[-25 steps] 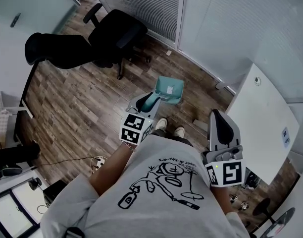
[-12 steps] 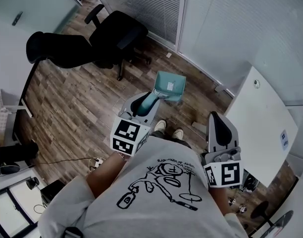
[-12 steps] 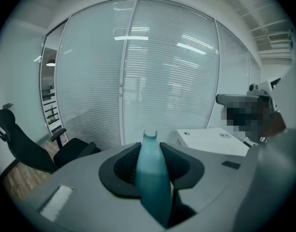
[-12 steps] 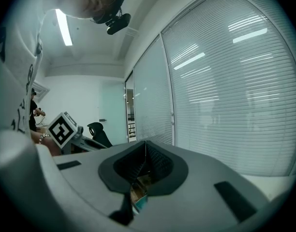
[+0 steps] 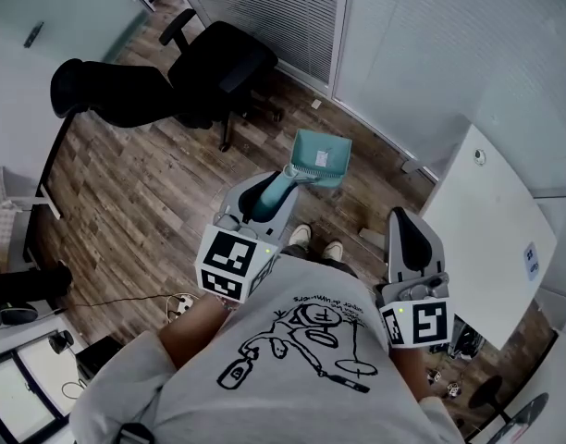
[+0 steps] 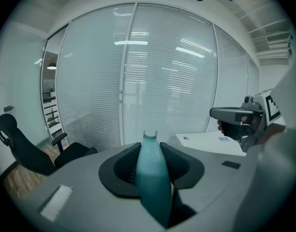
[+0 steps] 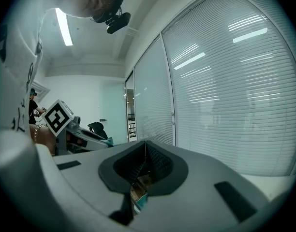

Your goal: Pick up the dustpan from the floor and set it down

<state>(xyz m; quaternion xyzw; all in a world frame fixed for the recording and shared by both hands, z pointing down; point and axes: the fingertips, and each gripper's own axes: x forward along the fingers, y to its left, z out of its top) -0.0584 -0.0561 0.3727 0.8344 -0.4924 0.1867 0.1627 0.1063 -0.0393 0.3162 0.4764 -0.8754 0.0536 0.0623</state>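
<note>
My left gripper (image 5: 276,189) is shut on the handle of a teal dustpan (image 5: 321,159), which hangs above the wooden floor in front of the person's shoes (image 5: 302,233). In the left gripper view the teal handle (image 6: 151,174) stands upright between the dark pads (image 6: 125,167), and the pan itself is hidden below. My right gripper (image 5: 404,226) is held level at the right with its jaws together and nothing between them (image 7: 144,154). It also shows at the right edge of the left gripper view (image 6: 234,115).
A black office chair (image 5: 215,61) stands on the floor at the back left. A white table (image 5: 492,222) is at the right. Blinds and glass walls (image 5: 292,7) close off the far side. A power strip (image 5: 183,302) with a cable lies on the floor at the left.
The left gripper has risen toward the camera with the dustpan in it, so the pan has come up off the floor. The right gripper has kept still.
</note>
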